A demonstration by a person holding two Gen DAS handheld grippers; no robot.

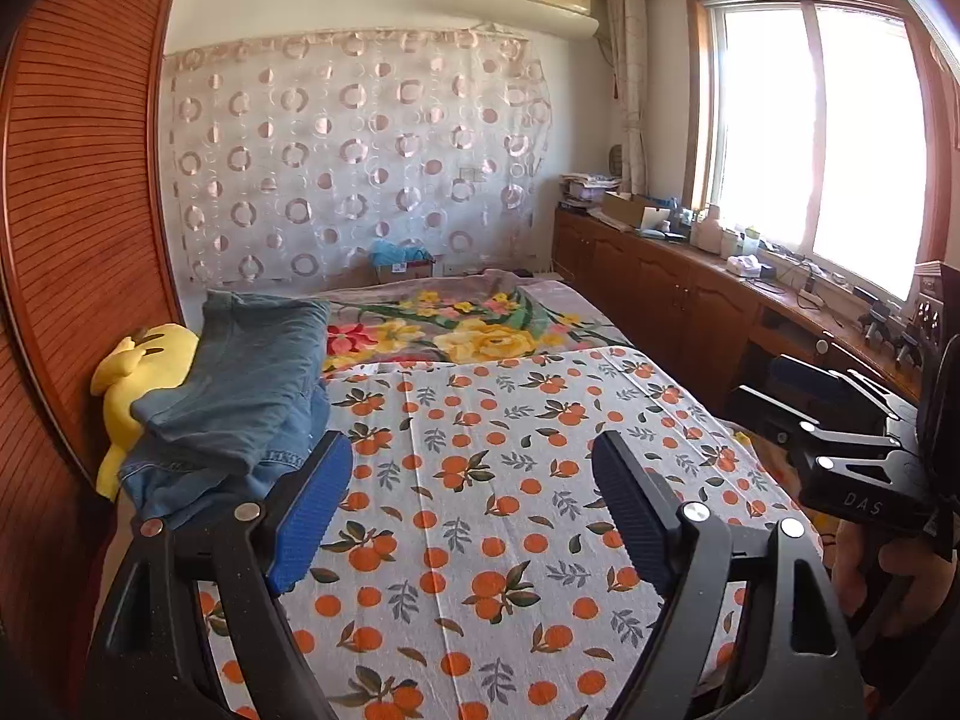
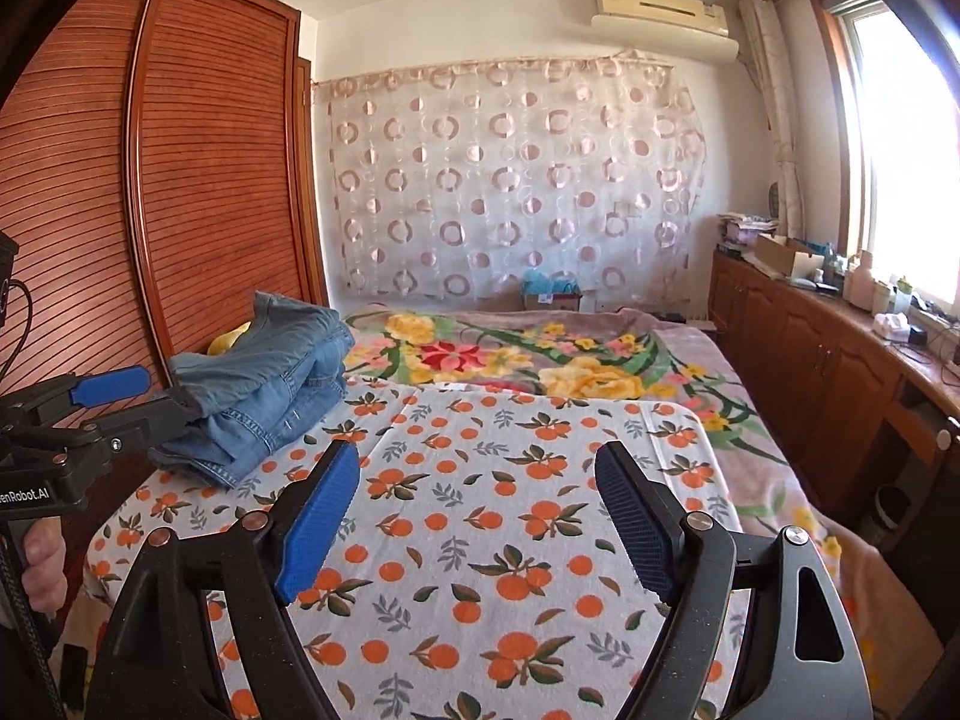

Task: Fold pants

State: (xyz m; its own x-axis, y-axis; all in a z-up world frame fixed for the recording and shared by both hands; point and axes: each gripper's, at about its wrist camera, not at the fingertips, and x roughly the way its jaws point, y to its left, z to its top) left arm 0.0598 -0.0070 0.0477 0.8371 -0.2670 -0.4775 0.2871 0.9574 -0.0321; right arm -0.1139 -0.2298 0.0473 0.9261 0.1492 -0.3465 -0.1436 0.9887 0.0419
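Observation:
A pair of blue jeans (image 1: 240, 384) lies folded into a thick stack at the left edge of the bed, on the orange-print sheet (image 1: 480, 540). My left gripper (image 1: 473, 441) is open just to the right of the stack, and only sheet shows between its fingers. The stack of jeans (image 2: 270, 384) sits to the far left in the right wrist view. There my right gripper (image 2: 477, 450) is wide open over the sheet (image 2: 480, 570) and holds nothing. The left gripper (image 2: 150, 399) shows at the left edge of that view, beside the jeans.
A yellow plush toy (image 1: 138, 372) is wedged between the jeans and the wooden wardrobe (image 1: 78, 210). A floral blanket (image 2: 540, 360) covers the far half of the bed. Cluttered wooden cabinets (image 2: 840, 348) run along the right wall under the window. A hand (image 2: 42, 564) holds the left gripper's handle.

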